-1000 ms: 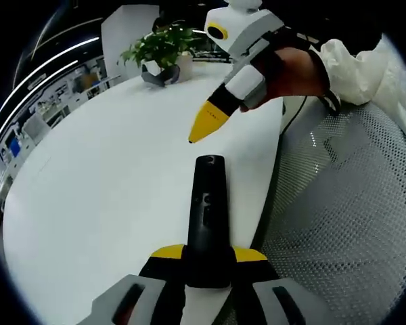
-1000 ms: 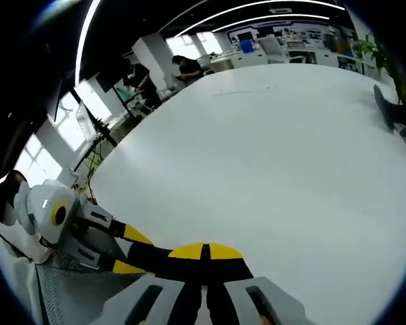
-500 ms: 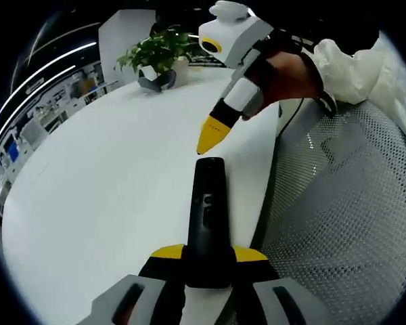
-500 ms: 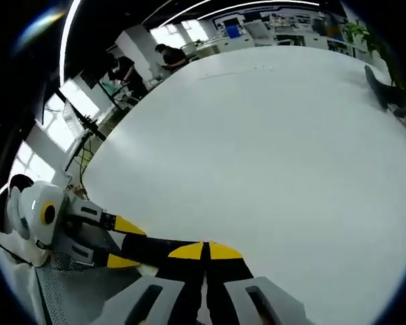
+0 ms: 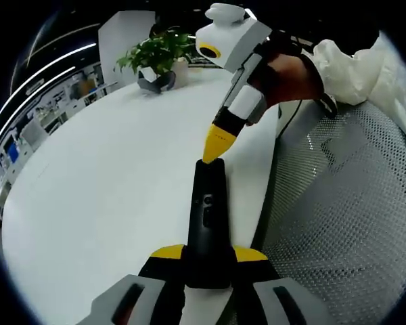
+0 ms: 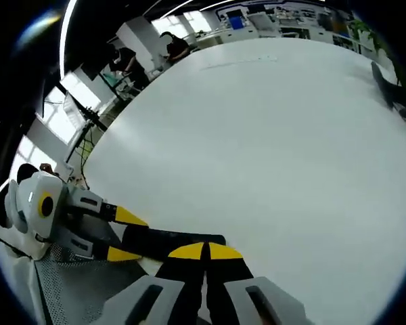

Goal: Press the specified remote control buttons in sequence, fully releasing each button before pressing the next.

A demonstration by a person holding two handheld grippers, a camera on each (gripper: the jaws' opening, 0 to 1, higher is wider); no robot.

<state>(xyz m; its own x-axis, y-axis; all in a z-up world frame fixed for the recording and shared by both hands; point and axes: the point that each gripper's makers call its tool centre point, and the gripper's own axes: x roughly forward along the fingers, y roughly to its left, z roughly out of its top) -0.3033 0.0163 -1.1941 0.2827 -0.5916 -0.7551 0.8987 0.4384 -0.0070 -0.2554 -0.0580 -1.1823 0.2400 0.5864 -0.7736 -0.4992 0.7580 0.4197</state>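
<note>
In the left gripper view, the left gripper (image 5: 208, 261) has its yellow-tipped jaws closed on the near end of the black remote control (image 5: 208, 217), which runs from about 6 o'clock up toward the middle of the view. The grip on the tail end looks deliberate: it leaves the button face bare and turned up, and it braces the remote against a push from above. The remote lies along the edge of the white surface (image 5: 115, 183), with a grey mesh chair seat (image 5: 345, 217) at 3 o'clock.

The right gripper (image 5: 218, 143) comes down from 1 o'clock, held by a hand (image 5: 291, 71) in a white sleeve. Its jaws are drawn together into one yellow point, holding nothing, and that point sits at the far end of the remote, touching it or just above it; which of the two cannot be told. Closed jaws make a narrow tip, which suits pressing a single button.

In the right gripper view, the right gripper (image 6: 204, 252) shows the same closed jaws at 6 o'clock, with the remote just beyond them and the left gripper (image 6: 118, 233) clamped on it at 8 o'clock.

The one container in sight is a pale pot (image 5: 183, 70) at 11 o'clock, far across the surface, holding a green leafy plant (image 5: 159, 49); a dark object (image 5: 152, 82) lies beside it.
</note>
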